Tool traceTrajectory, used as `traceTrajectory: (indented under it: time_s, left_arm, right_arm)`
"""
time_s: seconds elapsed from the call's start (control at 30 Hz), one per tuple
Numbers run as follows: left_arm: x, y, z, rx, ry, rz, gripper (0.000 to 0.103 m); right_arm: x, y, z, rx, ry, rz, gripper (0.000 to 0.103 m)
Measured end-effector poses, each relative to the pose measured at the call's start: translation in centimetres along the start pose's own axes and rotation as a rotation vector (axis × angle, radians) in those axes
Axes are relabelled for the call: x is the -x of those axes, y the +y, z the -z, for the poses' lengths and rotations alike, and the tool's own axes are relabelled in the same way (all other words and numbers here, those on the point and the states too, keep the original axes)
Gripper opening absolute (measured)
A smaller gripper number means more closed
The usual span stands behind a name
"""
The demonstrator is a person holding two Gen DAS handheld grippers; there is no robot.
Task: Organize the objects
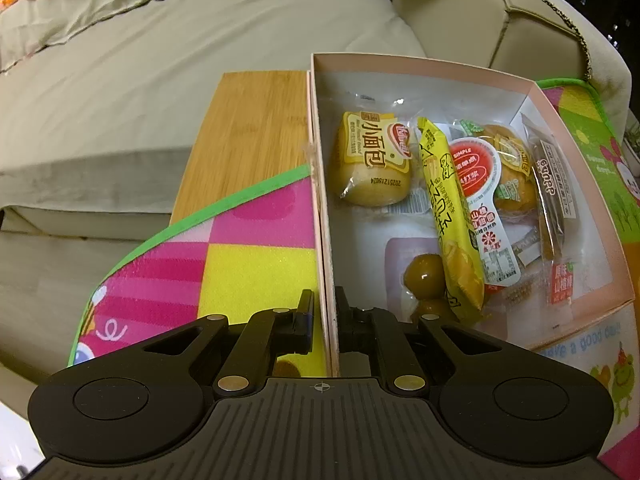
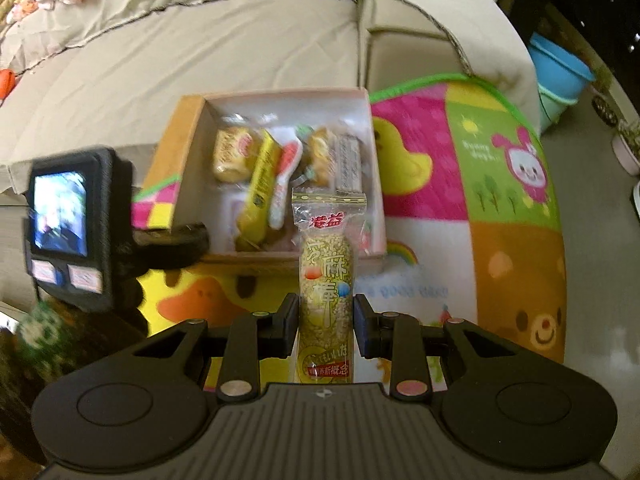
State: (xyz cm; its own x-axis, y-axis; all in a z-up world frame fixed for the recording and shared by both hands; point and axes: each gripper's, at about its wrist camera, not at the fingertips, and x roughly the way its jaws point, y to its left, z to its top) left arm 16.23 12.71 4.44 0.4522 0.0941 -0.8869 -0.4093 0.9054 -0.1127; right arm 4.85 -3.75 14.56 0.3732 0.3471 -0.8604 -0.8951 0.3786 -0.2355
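A pink cardboard box [image 1: 318, 208] lies on a colourful play mat [image 1: 256, 268]. It holds wrapped snacks: a small bread roll [image 1: 374, 164], a yellow bar [image 1: 448, 216], a red-and-white pack [image 1: 484, 208] and others. My left gripper [image 1: 325, 318] is shut on the box's left wall, one finger outside and one inside. In the right wrist view my right gripper [image 2: 326, 326] is shut on a sesame snack stick [image 2: 327, 292] in a clear wrapper, held upright in front of the box [image 2: 280, 258]. The left gripper's body [image 2: 80, 232] shows at the box's left.
A beige sofa [image 1: 200, 40] runs behind the box. A bamboo board [image 1: 248, 132] lies under the mat's far left edge. Blue and green tubs [image 2: 560, 76] stand on the floor at the right. Open mat [image 2: 480, 200] lies to the box's right.
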Motion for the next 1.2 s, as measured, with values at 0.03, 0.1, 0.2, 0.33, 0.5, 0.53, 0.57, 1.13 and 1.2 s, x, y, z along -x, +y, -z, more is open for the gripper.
traceTrajectory:
  time_s: [0.03, 0.1, 0.2, 0.33, 0.5, 0.53, 0.57, 1.13, 1.2]
  left_arm:
    - [0.0, 0.0, 0.0, -0.001, 0.001, 0.002, 0.01]
    - [0.0, 0.0, 0.0, -0.001, 0.001, 0.0, 0.011]
    - [0.0, 0.0, -0.1, -0.007, 0.003, 0.002, 0.011]
    - [0.0, -0.1, 0.0, -0.015, 0.002, 0.006, 0.011]
    - [0.1, -0.1, 0.0, -0.016, 0.001, 0.013, 0.011]
    - [0.1, 0.0, 0.0, -0.017, 0.001, 0.015, 0.012]
    - [0.0, 0.0, 0.0, -0.017, 0.002, 0.017, 0.013]
    - [-0.1, 0.7, 0.0, -0.037, 0.003, 0.065, 0.018]
    - [-0.2, 0.8, -0.1, -0.043, 0.009, 0.075, 0.018]
  right_arm:
    - [0.3, 0.2, -0.4, 0.002, -0.014, -0.002, 0.028]
    - [1.0, 0.6, -1.4, 0.007, -0.05, -0.008, 0.028]
    - [1.7, 1.0, -3.2, 0.012, -0.096, -0.01, 0.028]
    - [1.2, 1.5, -5.5, 0.021, -0.132, 0.0, 0.028]
    - [0.0, 2.3, -7.6, 0.032, -0.167, 0.009, 0.028]
    - [-0.3, 2.4, -7.9, 0.027, -0.171, 0.01, 0.028]
    - [-0.5, 2.5, -8.0, 0.026, -0.175, 0.009, 0.028]
    - [-3.9, 1.6, -7.1, 0.052, -0.164, 0.058, 0.038]
    - [-4.4, 1.0, -5.9, 0.101, -0.165, 0.1, 0.065]
